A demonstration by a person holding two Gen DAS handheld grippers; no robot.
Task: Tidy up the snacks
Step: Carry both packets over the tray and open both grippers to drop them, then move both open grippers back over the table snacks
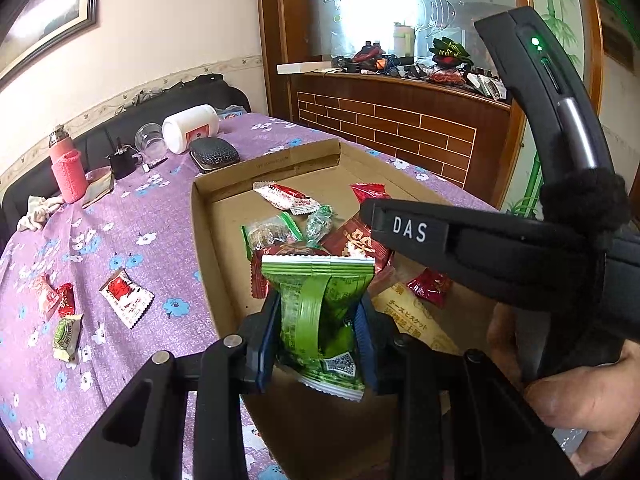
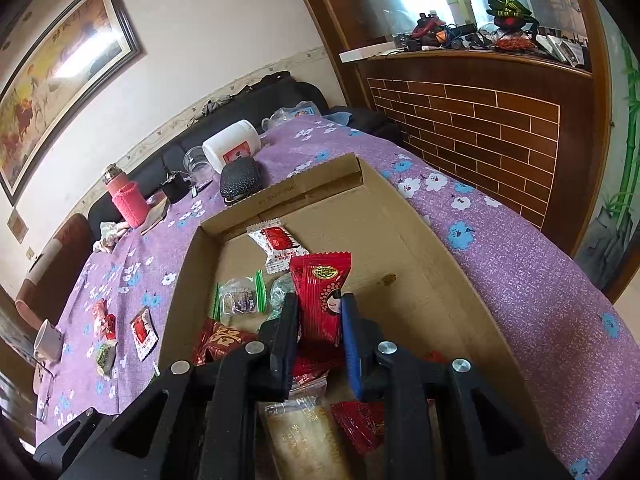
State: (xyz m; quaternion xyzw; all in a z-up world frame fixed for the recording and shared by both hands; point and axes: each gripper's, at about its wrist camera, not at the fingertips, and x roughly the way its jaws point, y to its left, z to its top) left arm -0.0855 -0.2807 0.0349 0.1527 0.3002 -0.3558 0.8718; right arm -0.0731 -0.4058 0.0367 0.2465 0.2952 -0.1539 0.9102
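Note:
My left gripper (image 1: 318, 320) is shut on a green snack packet (image 1: 320, 304) and holds it above the near part of a shallow cardboard box (image 1: 264, 168). My right gripper (image 2: 320, 320) is shut on a red snack packet (image 2: 320, 296) over the same box (image 2: 288, 188); its body crosses the left wrist view (image 1: 480, 248) at the right. Several snack packets lie in the box: a red-and-white one (image 2: 276, 248), a clear green-edged one (image 2: 240, 300), dark red ones (image 2: 220, 340) and a beige biscuit pack (image 1: 408, 316). More packets lie on the purple cloth at the left (image 1: 126, 296) (image 2: 142, 332).
On the flowered purple tablecloth (image 1: 120, 220) behind the box lie a white jar on its side (image 1: 192, 128), a clear cup (image 1: 150, 142), a black case (image 1: 214, 154) and a pink bottle (image 1: 68, 172). A white mug (image 2: 48, 340) stands at the left. A cluttered wooden counter (image 1: 400, 120) stands behind.

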